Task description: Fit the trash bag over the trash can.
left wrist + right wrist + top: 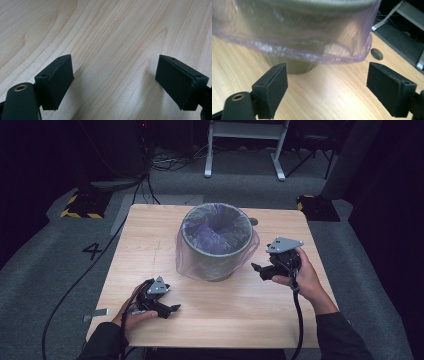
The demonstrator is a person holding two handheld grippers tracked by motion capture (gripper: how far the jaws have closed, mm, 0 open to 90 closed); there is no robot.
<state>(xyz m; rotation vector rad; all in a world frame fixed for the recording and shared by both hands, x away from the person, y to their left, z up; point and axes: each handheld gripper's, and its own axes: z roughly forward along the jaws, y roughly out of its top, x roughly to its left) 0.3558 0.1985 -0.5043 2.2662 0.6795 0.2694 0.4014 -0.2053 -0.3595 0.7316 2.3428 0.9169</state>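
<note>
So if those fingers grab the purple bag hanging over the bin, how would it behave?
The purple bag looks thin and see-through, so it is probably floppy, light and easily torn. Its loose, wrinkled skirt hangs down the bin, so it would likely bunch up and slip rather than lift the bin.

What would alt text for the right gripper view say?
The right gripper, jaws open and empty, points at a grey bin whose purple bag hangs over its rim, on a wooden table.
</note>
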